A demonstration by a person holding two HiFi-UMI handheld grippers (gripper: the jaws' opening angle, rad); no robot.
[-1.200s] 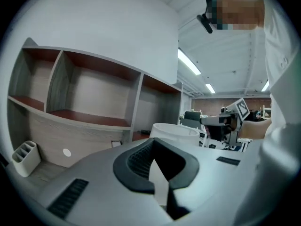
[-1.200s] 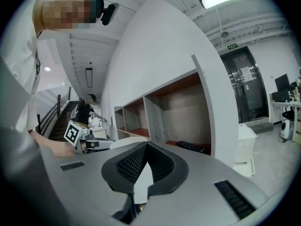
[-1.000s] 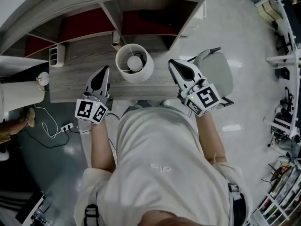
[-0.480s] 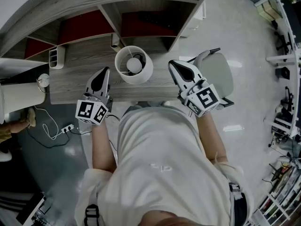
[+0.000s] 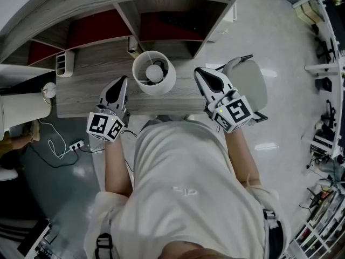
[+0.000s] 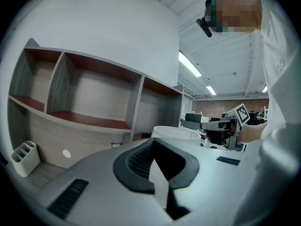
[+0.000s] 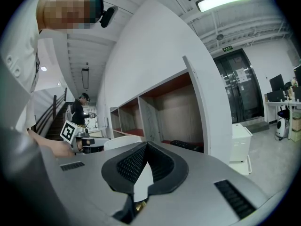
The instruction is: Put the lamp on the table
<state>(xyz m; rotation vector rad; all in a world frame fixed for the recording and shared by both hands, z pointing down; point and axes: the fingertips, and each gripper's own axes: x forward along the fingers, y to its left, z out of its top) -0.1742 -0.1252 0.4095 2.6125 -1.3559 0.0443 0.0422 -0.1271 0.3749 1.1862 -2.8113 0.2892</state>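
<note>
The lamp (image 5: pixel 154 73), seen from above as a round white shade with the bulb inside, stands upright on the grey wooden desk (image 5: pixel 86 88). My left gripper (image 5: pixel 123 79) is shut and empty, its tip just left of the shade and apart from it. My right gripper (image 5: pixel 198 71) is shut and empty, a short way right of the shade over the desk's right end. In the left gripper view the shade's rim (image 6: pixel 176 132) shows beyond my closed jaws (image 6: pixel 153 141). The right gripper view has the shade (image 7: pixel 123 141) to the left of its closed jaws (image 7: pixel 146 145).
Open shelf compartments with red-brown boards (image 5: pixel 161 23) rise behind the desk. A white slotted holder (image 5: pixel 65 63) stands at the desk's back left, and a small round white object (image 5: pixel 49 90) at its left end. A grey chair (image 5: pixel 250 82) is at the right. A power strip (image 5: pixel 75 144) lies on the floor.
</note>
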